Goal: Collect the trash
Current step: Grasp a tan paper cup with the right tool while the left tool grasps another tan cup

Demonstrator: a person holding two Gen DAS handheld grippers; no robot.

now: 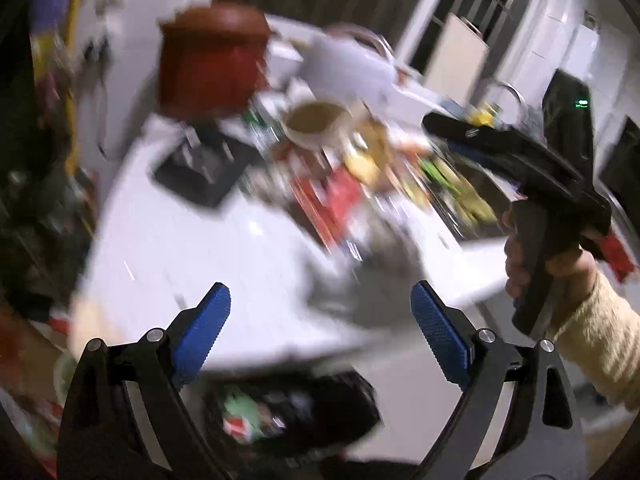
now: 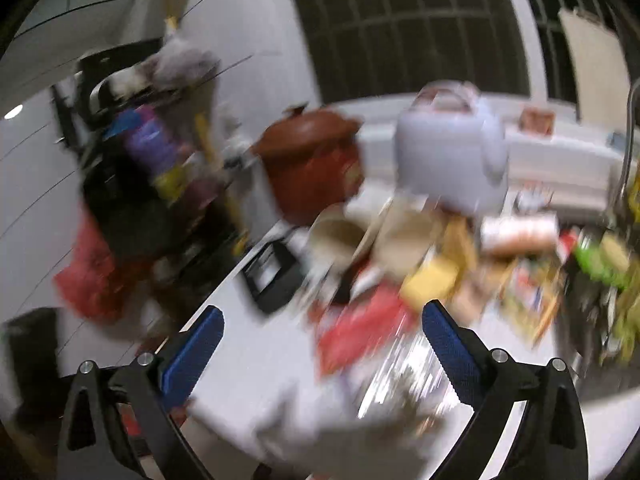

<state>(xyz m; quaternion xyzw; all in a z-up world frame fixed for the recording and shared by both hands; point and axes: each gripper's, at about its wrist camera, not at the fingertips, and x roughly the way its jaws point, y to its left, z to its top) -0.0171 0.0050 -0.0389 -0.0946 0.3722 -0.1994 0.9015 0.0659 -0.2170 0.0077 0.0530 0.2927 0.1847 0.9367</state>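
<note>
Both views are blurred by motion. My left gripper (image 1: 320, 328) is open and empty above the near edge of a white table (image 1: 180, 248). Below it a black trash bag (image 1: 296, 412) holds green and red wrappers. A pile of trash lies on the table: a red wrapper (image 1: 340, 196), a crumpled grey piece (image 1: 380, 280), yellow and green packets (image 1: 460, 184). My right gripper (image 2: 322, 344) is open and empty over the red wrapper (image 2: 360, 332) and a shiny foil wrapper (image 2: 404, 376). The right gripper's body (image 1: 520, 168) shows in the left wrist view, held in a hand.
A brown clay pot (image 1: 212, 60) (image 2: 312, 160), a white appliance (image 1: 348, 64) (image 2: 452, 152), a beige bowl (image 1: 316, 120) (image 2: 340, 236) and a black scale (image 1: 204, 164) (image 2: 272, 272) stand on the table. A cluttered rack (image 2: 160, 160) and a red bag (image 2: 96, 276) are to the left.
</note>
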